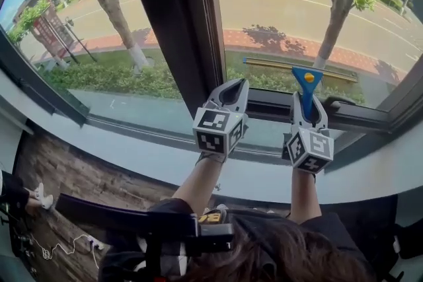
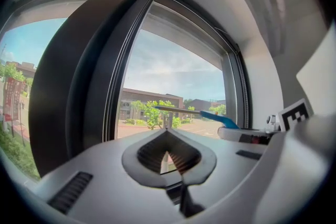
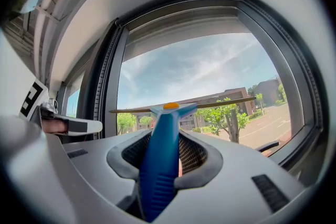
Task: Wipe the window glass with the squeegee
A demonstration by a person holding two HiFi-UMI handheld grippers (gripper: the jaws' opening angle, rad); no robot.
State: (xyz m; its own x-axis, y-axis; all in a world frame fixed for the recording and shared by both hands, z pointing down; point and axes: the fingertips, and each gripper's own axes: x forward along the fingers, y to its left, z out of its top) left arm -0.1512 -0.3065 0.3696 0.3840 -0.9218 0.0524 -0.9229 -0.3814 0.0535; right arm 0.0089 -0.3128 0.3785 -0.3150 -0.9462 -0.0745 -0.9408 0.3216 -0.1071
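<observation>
The right gripper (image 1: 308, 102) is clamped on the blue squeegee (image 1: 307, 81) by its handle. The blade lies level across the lower window glass (image 1: 284, 3), right of the dark frame post (image 1: 178, 23). The left gripper (image 1: 231, 93), jaws together on nothing, hovers just beside it.

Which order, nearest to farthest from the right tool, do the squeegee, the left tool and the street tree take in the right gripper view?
1. Squeegee: clamped in the right tool itself.
2. Left tool: alongside, at the left.
3. Street tree: outside the glass, right of centre.
</observation>
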